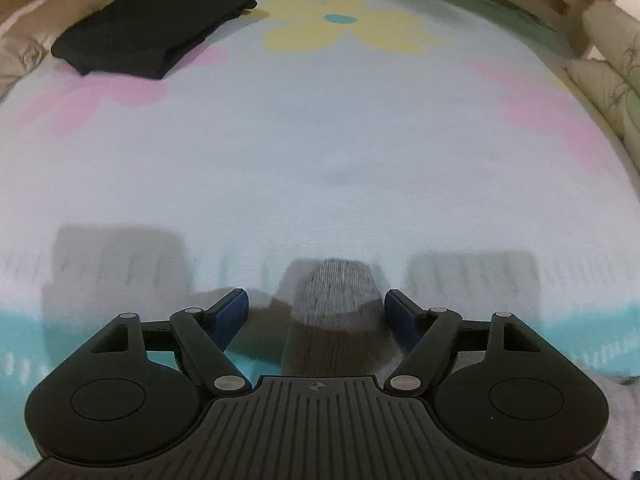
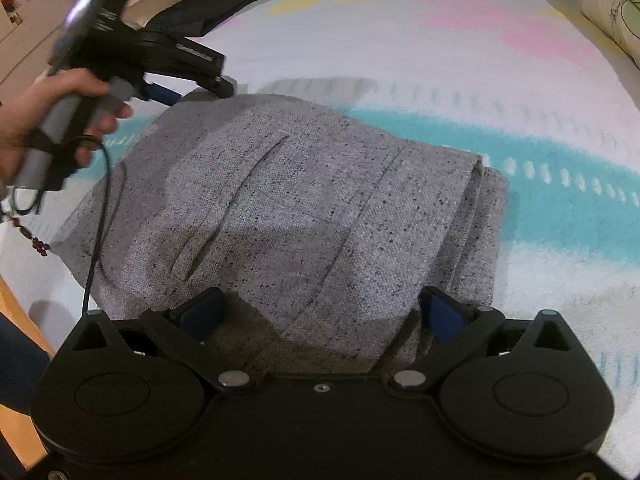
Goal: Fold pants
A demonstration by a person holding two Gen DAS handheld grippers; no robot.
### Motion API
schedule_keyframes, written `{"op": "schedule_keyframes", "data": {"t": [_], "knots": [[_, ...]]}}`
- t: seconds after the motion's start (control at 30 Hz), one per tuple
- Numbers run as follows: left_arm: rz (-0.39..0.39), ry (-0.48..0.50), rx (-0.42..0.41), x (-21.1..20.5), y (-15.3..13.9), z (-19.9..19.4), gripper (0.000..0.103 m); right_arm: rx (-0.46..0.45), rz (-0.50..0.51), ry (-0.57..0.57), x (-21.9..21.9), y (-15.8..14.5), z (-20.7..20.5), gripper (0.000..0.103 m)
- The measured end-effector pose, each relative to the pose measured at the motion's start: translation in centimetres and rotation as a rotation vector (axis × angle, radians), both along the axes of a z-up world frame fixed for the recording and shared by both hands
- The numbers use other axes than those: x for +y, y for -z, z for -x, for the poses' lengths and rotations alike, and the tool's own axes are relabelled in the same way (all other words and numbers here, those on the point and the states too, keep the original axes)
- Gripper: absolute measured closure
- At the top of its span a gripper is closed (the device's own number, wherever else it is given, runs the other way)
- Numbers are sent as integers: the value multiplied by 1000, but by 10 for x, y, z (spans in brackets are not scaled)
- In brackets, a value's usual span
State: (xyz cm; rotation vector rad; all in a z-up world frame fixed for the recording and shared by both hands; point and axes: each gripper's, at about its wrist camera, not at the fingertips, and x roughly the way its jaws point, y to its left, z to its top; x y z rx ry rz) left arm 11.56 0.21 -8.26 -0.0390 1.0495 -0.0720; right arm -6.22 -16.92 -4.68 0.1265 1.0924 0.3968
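Grey pants (image 2: 288,216) lie folded into a compact stack at the sheet's (image 2: 440,60) six o'clock edge. Right gripper (image 2: 322,312) spread wide above them, gripping nothing. Left gripper (image 1: 316,312) spread over their far corner. Perhaps one tidy-up remains; black garment (image 1: 152,32) sits at eleven o'clock.

Bedspread (image 1: 320,140) open ahead; black folded garment (image 1: 152,32) far-left.
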Motion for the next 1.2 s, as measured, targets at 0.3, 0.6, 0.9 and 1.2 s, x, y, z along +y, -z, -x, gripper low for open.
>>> {"op": "schedule_keyframes", "data": {"t": [0.3,0.6,0.9,1.2], "knots": [[-100,51,17,-11,-7,1,28,-2,2,-3,2,1,-2,0],[-146,104,-85,-24,-64,55,29,-8,6,-3,4,2,-2,0],[-192,166,-57,-38,-63,103,29,-15,5,-4,3,4,-1,0],[-197,218,-8,-37,-27,163,28,-23,1,-10,1,3,3,0]]}}
